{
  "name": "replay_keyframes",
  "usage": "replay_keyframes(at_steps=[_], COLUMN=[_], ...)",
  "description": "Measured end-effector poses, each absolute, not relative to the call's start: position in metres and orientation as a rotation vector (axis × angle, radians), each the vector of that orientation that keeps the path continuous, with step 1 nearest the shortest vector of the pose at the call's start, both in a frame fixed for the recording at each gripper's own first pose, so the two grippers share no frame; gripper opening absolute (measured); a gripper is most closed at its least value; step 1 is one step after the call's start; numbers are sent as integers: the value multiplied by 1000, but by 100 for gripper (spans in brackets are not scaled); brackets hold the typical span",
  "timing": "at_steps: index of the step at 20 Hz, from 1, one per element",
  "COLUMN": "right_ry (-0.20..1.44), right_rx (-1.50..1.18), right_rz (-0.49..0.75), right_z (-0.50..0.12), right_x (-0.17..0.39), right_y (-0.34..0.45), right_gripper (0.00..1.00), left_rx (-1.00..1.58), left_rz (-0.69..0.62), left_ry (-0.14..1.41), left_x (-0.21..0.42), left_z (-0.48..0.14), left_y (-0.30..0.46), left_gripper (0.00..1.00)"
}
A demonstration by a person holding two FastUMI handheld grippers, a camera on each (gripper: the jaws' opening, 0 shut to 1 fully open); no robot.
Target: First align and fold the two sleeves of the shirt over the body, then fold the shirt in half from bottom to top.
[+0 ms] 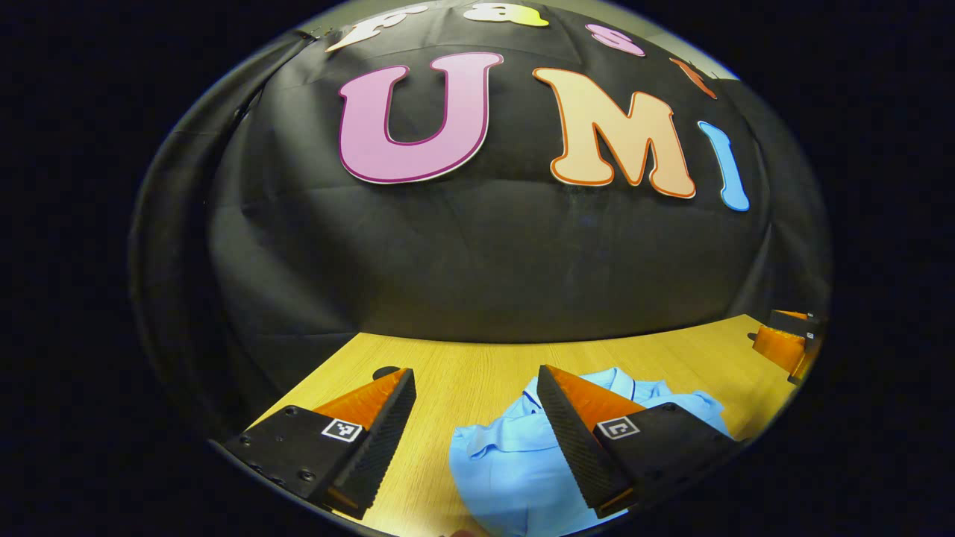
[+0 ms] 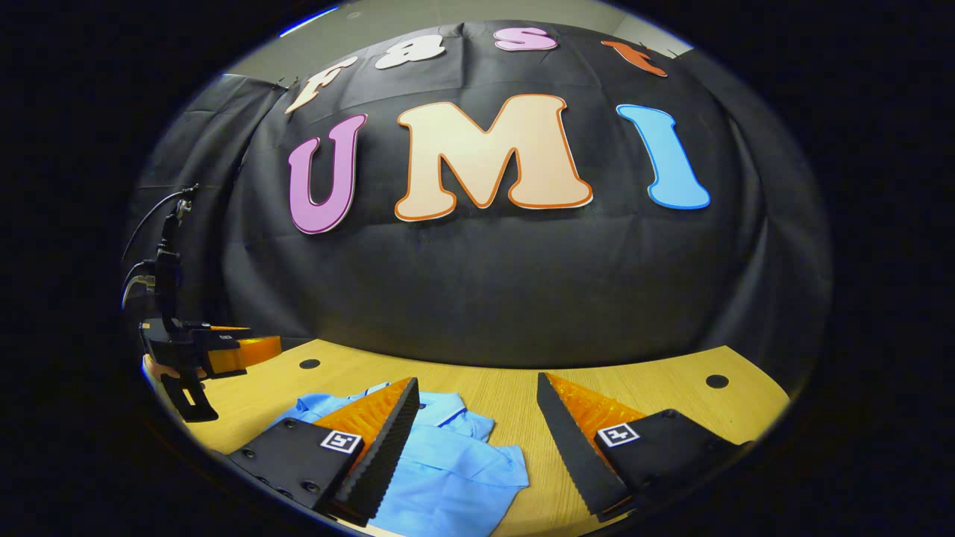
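A light blue shirt (image 1: 515, 462) lies on the wooden table (image 1: 462, 373), collar toward the far wall and cloth bunched at its sides. My left gripper (image 1: 476, 395) hovers open above the shirt's left edge, with its right finger over the cloth. In the right gripper view the shirt (image 2: 448, 470) lies at the lower left, a sleeve spread toward the middle. My right gripper (image 2: 477, 403) is open above the shirt's right side, nothing between its fingers. The other gripper (image 2: 201, 347) shows at the far left of that view, and the right one (image 1: 787, 343) at the far right of the left gripper view.
Round dark holes (image 2: 717, 381) mark the table top near the back wall, another hole (image 2: 309, 364) on the left. Black cloth hangs right behind the table. Bare wood (image 2: 522, 395) stretches between the shirt and the wall.
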State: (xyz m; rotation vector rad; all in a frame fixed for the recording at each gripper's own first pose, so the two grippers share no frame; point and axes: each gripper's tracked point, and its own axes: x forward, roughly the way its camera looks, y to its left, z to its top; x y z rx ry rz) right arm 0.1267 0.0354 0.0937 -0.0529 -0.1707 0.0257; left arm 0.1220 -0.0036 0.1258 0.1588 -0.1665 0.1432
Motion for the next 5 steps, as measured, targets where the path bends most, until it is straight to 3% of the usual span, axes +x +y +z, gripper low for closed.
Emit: replay_keyframes(at_steps=[5], right_ry=[-152], right_rx=[-27], right_rz=[44], right_z=[89], right_x=[127], right_y=[33], right_gripper=[99], left_rx=[139], left_rz=[98], left_ry=[-166], left_x=[121], left_z=[125], left_y=[-16], left_gripper=[98])
